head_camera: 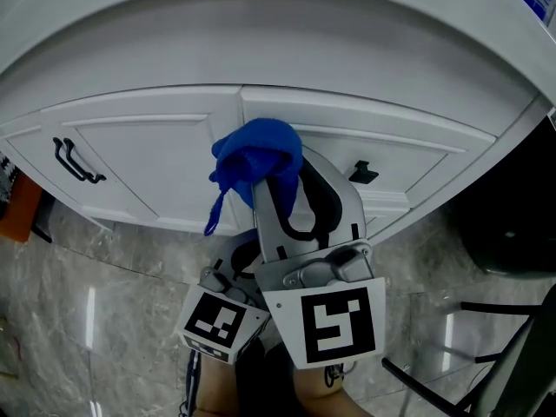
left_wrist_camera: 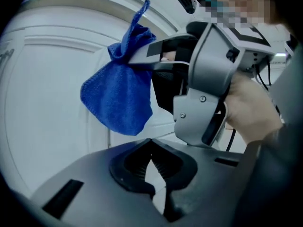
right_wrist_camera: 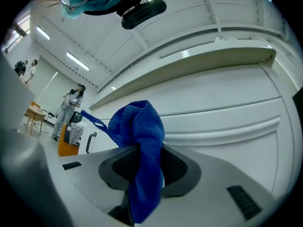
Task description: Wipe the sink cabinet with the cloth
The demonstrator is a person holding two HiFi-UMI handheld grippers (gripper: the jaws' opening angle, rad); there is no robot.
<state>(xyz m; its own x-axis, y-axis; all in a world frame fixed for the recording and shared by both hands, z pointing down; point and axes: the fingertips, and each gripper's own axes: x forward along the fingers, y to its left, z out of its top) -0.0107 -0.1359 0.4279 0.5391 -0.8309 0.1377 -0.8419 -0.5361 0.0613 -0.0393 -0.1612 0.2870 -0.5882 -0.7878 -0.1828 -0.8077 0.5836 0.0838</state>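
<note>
The cloth [head_camera: 257,159] is clamped, bunched, in the right tool [right_wrist_camera: 142,167]. Its wad is carried ahead of the jaws at the cabinet [head_camera: 148,159] door seam, likely so only fabric meets the paint. The left tool [left_wrist_camera: 152,167] is held closed, empty, lower down.

Right gripper [head_camera: 278,181] clamps cloth [head_camera: 257,151]; left gripper [left_wrist_camera: 151,143] jaws together.

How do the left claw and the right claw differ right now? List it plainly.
The right claw is clamped on the blue cloth; the left claw is shut on nothing. In the head view the right claw is raised close to the white cabinet doors, while the left claw sits lower and further back. Shared: both are closed and face those doors.
</note>
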